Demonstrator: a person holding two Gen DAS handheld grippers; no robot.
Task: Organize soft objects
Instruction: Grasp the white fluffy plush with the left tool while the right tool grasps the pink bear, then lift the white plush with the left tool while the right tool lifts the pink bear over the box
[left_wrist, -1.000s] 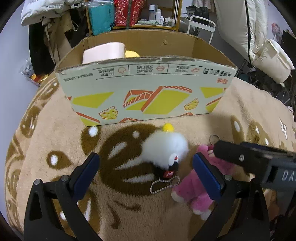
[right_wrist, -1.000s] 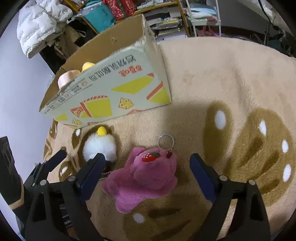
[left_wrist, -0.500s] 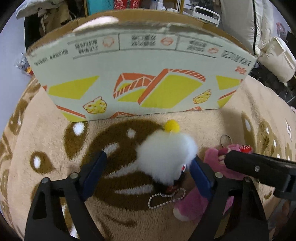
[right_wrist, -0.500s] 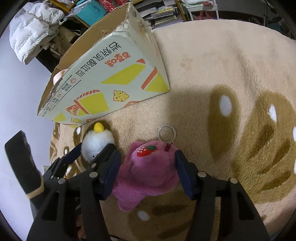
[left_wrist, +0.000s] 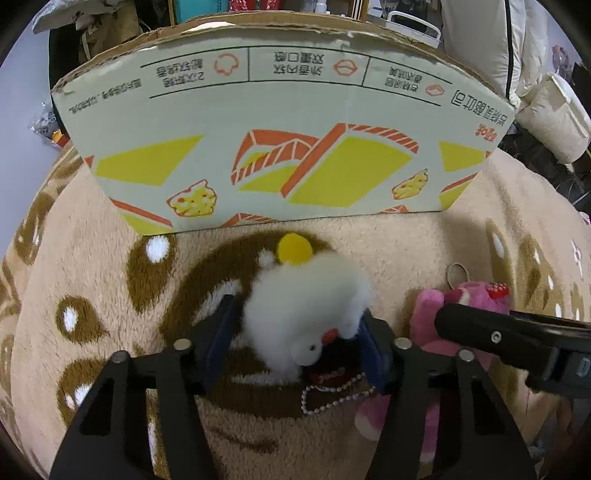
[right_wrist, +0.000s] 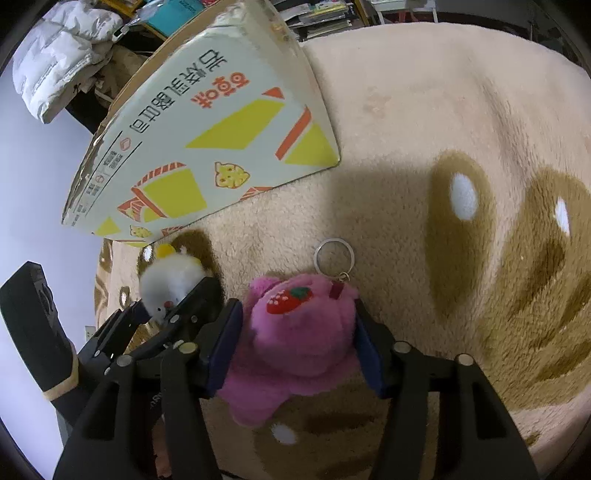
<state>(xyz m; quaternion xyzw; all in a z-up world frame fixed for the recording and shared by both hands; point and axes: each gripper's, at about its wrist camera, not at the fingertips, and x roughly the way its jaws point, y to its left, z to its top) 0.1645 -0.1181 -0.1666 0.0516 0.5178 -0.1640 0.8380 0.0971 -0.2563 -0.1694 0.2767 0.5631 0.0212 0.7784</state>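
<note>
While each gripper's fingers clench a plush, left (left_wrist: 297, 343) white, right (right_wrist: 295, 347) pink, apparently near box edge.

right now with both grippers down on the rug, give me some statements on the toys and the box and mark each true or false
1. The left gripper has its fingers closed on the white fluffy toy. True.
2. The right gripper is shut on a blue plush. False: it grips the pink plush that has a strawberry on it.
3. Both toys already lie inside the cardboard box. False: both are on the rug, in front of the box.
4. A metal key ring lies on the rug at the pink plush's top. True.
5. The white toy has a green ball on top. False: the ball is yellow.
</note>
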